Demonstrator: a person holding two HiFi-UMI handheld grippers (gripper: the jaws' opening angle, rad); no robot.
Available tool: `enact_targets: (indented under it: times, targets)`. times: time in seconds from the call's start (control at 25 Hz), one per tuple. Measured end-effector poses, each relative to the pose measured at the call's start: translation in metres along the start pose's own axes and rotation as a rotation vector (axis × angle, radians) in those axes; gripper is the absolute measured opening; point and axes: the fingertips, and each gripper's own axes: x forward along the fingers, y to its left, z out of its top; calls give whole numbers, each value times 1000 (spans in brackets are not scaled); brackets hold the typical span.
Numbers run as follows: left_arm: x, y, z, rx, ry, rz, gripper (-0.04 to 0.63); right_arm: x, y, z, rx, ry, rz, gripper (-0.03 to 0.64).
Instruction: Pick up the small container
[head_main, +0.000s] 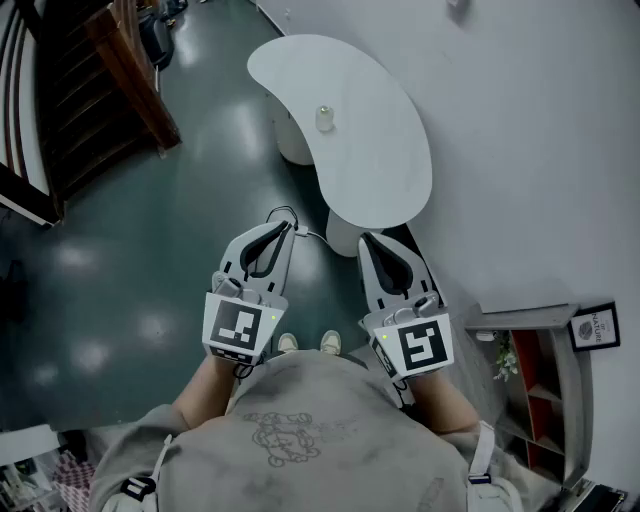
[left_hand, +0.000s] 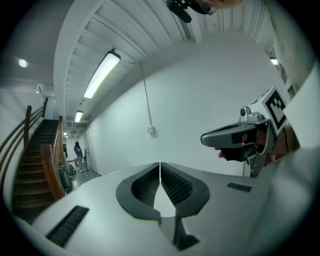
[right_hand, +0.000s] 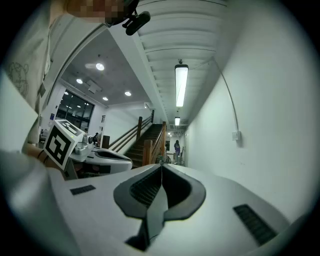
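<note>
The small container, a pale little jar, stands on the white curved table in the head view, well ahead of both grippers. My left gripper is held level over the dark floor, short of the table's near end, jaws closed together with nothing between them. My right gripper hangs beside it, just at the table's near edge, also shut and empty. In the left gripper view the closed jaws face a white wall, with the right gripper alongside. The right gripper view shows its shut jaws and the left gripper.
A wooden staircase rises at the left. A grey-and-red shelf and a framed picture sit by the white wall at the right. A person stands far down the corridor. The floor is glossy dark green.
</note>
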Motion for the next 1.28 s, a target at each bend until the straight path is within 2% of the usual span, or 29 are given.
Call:
enact_targets:
  times: [0.68,1.0,1.28]
  targets:
    - [34,-17,4,16,25,30,21,-2,-41,-11,29,-6,34,29]
    - [56,-13,7,56,34,100,21,-5,-66,-23,38,-19,68,29]
    - [72,-21,6,45,42,101,21,1,-85,-29,43,-15,80,29]
